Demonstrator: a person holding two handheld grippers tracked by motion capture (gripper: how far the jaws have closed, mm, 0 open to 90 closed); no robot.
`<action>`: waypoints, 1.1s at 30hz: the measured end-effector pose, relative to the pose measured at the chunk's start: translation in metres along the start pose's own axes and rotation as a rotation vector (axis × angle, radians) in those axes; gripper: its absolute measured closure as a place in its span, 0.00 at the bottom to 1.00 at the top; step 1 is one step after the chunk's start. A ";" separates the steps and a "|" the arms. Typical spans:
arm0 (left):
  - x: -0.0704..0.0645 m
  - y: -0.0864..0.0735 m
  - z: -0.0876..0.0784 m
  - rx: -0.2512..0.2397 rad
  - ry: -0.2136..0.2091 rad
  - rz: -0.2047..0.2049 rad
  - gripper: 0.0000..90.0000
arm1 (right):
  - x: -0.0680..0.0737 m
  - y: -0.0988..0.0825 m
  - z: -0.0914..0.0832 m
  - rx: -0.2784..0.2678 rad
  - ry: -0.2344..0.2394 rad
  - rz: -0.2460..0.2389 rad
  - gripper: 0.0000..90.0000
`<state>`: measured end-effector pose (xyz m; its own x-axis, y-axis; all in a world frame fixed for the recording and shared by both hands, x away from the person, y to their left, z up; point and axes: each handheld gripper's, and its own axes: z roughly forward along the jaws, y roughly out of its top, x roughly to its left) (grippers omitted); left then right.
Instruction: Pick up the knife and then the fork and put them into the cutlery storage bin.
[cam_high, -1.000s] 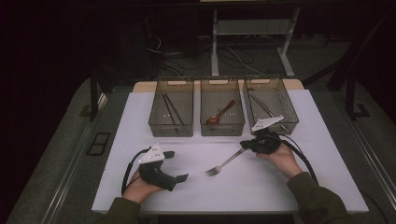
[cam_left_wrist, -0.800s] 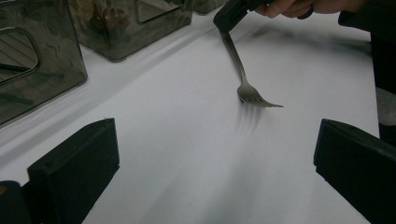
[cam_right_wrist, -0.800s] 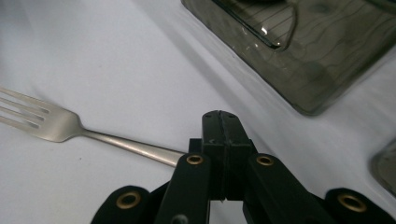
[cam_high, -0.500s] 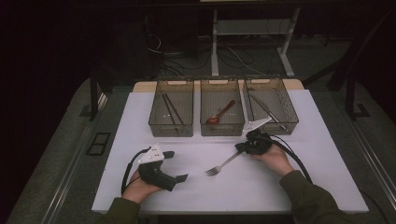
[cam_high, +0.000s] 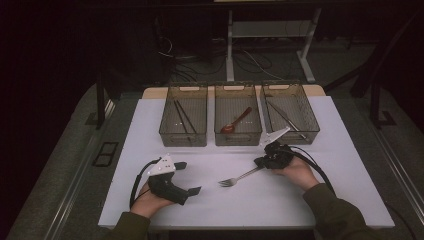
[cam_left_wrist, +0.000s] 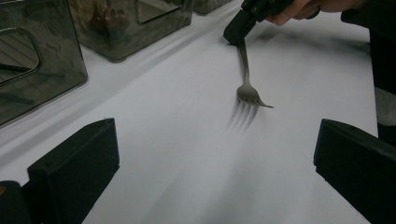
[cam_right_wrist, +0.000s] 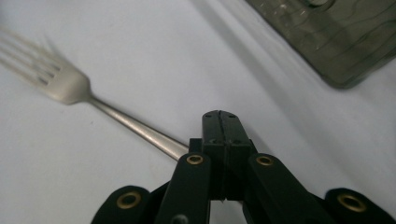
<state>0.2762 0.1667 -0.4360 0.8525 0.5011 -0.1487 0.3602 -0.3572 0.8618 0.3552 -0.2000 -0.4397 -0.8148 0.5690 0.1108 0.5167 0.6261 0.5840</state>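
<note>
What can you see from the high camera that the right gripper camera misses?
High view alone: three bins, a red spoon in the middle bin, and the left gripper with its jaws open. Right gripper view alone: a close look at the right gripper, jaws shut on the fork's handle. Both: the fork on the white table.

bench: white top (cam_high: 345, 185), lit brighter than all around it, a pale wooden edge (cam_high: 150, 92) showing at its far side
floor: grey (cam_high: 65, 165), dim, darkening to black farther back
furniture: white metal frame legs (cam_high: 230, 50) stand behind the bench
cables: dark leads (cam_high: 250, 62) lie loose on the floor by those legs
light: falls from above on the bench; the room beyond is nearly black
</note>
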 end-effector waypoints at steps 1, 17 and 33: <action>0.000 0.000 0.000 0.000 0.000 0.000 0.00 | 0.001 -0.001 -0.001 0.005 0.000 -0.005 0.99; 0.000 0.000 -0.001 0.000 0.002 0.004 0.00 | 0.018 -0.016 -0.017 0.090 0.059 -0.081 0.99; 0.000 0.001 0.001 0.001 0.003 0.000 0.00 | 0.038 0.004 -0.030 0.107 0.130 -0.160 0.82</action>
<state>0.2767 0.1660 -0.4358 0.8515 0.5033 -0.1472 0.3604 -0.3577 0.8615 0.3181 -0.1921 -0.4093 -0.9122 0.3885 0.1302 0.3971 0.7598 0.5149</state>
